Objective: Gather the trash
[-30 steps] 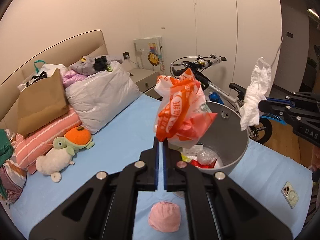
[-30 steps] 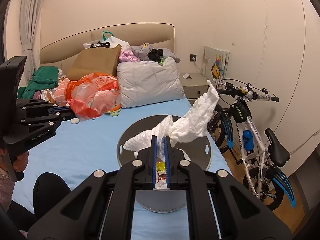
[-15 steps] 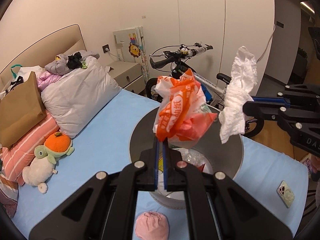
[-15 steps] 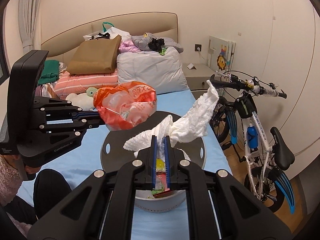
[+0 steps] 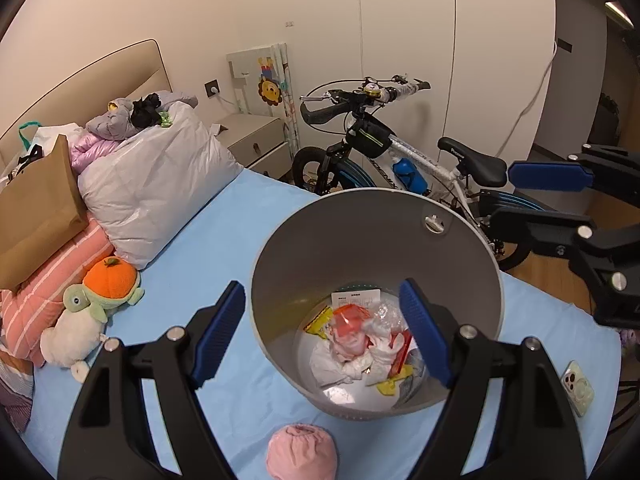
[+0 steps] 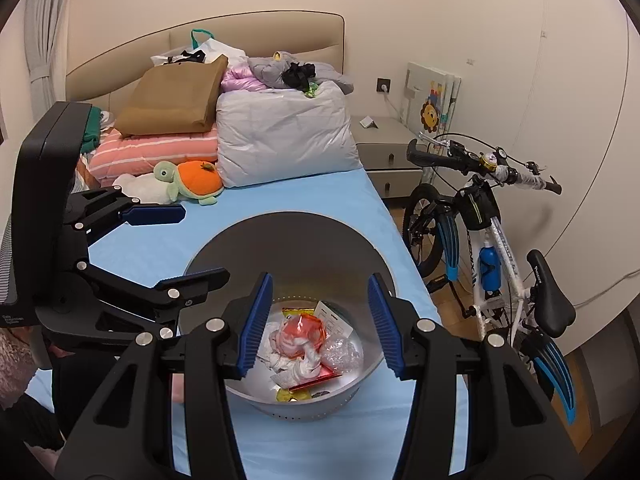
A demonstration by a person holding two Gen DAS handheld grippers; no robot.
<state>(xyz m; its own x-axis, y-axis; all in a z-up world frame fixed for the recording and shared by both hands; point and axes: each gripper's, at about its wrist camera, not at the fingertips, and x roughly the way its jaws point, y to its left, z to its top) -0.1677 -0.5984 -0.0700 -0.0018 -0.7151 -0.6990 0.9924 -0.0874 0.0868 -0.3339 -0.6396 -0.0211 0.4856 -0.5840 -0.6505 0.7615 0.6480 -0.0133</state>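
A grey round trash bin (image 5: 360,224) (image 6: 288,240) stands on the blue bed. Inside lie the orange plastic bag (image 5: 350,324) (image 6: 300,332), the white tissue (image 5: 340,364) (image 6: 306,362) and other wrappers. My left gripper (image 5: 324,332) is open and empty above the bin's near rim; it also shows at the left of the right wrist view (image 6: 180,240). My right gripper (image 6: 318,324) is open and empty over the bin; it also shows at the right edge of the left wrist view (image 5: 548,196).
A pink ball (image 5: 300,452) lies on the sheet in front of the bin. A phone (image 5: 576,386) lies on the bed at right. Pillows (image 6: 280,136), a paper bag (image 6: 176,100) and a turtle plush (image 6: 188,182) sit at the headboard. A bicycle (image 6: 488,240) stands beside the bed.
Both grippers opened over the bin. The orange bag and the white tissue dropped out of them into the bin.
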